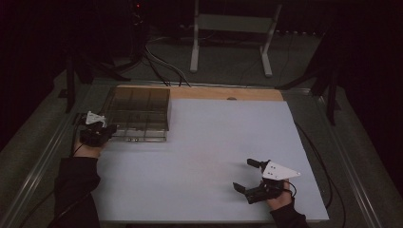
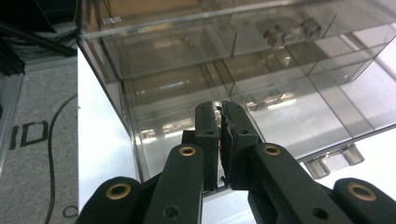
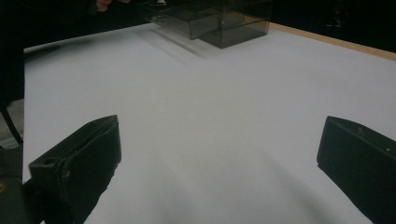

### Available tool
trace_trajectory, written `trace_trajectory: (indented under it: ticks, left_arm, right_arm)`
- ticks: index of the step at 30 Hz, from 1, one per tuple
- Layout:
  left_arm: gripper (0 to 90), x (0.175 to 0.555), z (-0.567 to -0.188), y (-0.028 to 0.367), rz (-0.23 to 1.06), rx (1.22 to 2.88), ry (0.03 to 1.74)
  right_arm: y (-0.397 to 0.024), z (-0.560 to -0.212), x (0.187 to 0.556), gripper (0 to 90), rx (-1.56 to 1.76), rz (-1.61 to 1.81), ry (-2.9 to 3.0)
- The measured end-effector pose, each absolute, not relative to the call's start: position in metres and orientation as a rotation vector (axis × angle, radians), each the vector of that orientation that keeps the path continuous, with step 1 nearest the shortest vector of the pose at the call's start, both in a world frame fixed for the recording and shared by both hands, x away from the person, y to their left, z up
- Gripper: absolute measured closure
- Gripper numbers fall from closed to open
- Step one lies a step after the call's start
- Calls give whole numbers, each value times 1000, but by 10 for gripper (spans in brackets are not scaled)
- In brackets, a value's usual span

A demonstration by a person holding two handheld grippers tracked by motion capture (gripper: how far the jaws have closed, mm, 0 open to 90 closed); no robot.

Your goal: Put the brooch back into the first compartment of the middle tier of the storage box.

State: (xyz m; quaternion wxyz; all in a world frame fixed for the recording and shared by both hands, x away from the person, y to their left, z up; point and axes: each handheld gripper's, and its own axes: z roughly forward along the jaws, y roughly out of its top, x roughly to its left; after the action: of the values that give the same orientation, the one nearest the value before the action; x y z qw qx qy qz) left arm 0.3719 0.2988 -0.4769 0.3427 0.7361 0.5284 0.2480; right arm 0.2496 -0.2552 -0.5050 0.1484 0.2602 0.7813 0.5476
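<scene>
High cam sits above the near edge, looking forward and down over the whole white worktop (image 1: 199, 156). Left tool (image 2: 219, 114) cam is jammed right up against the clear box (image 2: 224, 70), which the high cam has at far left (image 1: 140, 111). Right tool (image 3: 217, 154) cam rides low, looking across the worktop (image 3: 205, 102) to that same box (image 3: 219, 21), well off.

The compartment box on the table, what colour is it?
Clear, smoke-tinted plastic box; the left gripper view shows it best.
</scene>
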Motion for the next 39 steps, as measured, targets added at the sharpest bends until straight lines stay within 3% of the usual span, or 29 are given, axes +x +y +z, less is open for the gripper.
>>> trace_trajectory:
  ticks: [10,13,16,23,31,39]
  left_arm:
    - [858,371,-474,295,671,1891,1371]
    - [800,370,-469,296,693,1868,1376]
    - [625,367,-464,297,738,1851,1400]
    - [373,358,-443,293,734,1809,1321]
    - [208,351,-425,281,602,1751,1195]
    - [128,345,-413,270,498,1729,1101]
  right_arm:
    - [-256,-505,250,0,748,1571,2245]
    - [-255,-505,249,0,745,1569,2246]
    - [-256,-505,250,0,749,1570,2247]
    - [-255,-505,250,0,748,1570,2248]
    - [-256,-505,250,0,745,1570,2246]
    - [-256,-505,250,0,749,1569,2247]
